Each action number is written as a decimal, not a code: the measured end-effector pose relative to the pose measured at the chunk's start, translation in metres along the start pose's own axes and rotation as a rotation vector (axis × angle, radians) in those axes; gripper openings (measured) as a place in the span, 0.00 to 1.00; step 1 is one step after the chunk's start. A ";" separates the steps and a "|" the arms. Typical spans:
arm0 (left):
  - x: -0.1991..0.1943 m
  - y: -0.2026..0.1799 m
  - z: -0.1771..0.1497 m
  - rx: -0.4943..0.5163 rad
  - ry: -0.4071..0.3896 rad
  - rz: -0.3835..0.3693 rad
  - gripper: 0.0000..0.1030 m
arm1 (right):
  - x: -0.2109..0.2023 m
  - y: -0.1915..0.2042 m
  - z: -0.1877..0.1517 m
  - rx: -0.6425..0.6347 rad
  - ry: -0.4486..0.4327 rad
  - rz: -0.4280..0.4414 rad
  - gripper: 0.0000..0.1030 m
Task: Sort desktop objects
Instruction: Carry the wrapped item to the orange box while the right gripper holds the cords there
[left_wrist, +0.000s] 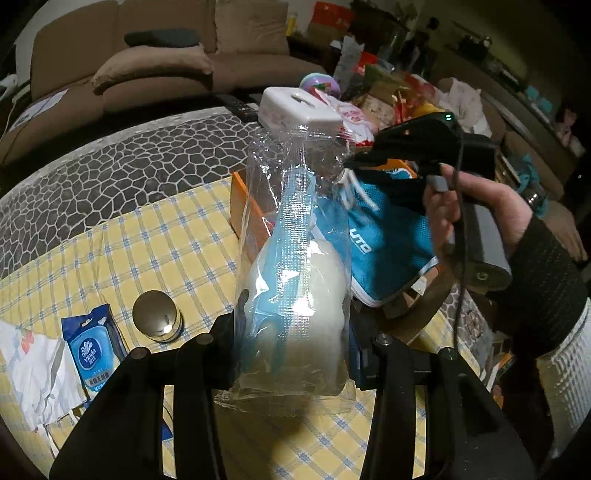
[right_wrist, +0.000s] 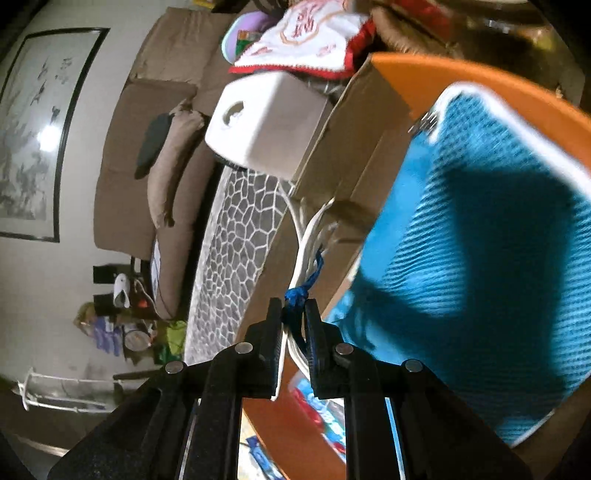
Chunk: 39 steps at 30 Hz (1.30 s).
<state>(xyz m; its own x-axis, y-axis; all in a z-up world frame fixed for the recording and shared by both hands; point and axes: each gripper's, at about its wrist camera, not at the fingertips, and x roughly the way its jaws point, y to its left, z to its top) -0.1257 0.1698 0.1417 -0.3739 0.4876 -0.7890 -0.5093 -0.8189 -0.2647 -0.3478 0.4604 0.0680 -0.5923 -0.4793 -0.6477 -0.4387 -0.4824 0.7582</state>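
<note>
L gripper jaws are pinching clear packet upright; R gripper jaws, nearly shut, are clamping blue mesh bag's cords, prob. for orange box.

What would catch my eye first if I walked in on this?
Probably the clear bag with something white and blue inside, standing upright in the left tongs over the yellow checked cloth. Just right of it, the right tongs hold a bright blue mesh pouch by its cords over an orange box.
</note>
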 end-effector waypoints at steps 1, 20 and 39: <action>0.000 0.002 0.000 -0.003 0.000 -0.003 0.40 | 0.005 0.001 -0.001 0.006 0.007 0.007 0.14; 0.003 0.002 0.007 -0.023 0.003 -0.029 0.40 | -0.022 0.027 -0.009 -0.327 0.016 -0.144 0.31; 0.049 -0.064 0.022 0.141 0.116 -0.200 0.41 | -0.117 0.017 -0.040 -0.666 0.068 -0.148 0.32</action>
<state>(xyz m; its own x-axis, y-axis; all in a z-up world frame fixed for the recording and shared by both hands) -0.1287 0.2529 0.1317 -0.1676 0.5909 -0.7891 -0.6698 -0.6556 -0.3486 -0.2588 0.4790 0.1540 -0.5050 -0.4081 -0.7605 0.0108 -0.8841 0.4672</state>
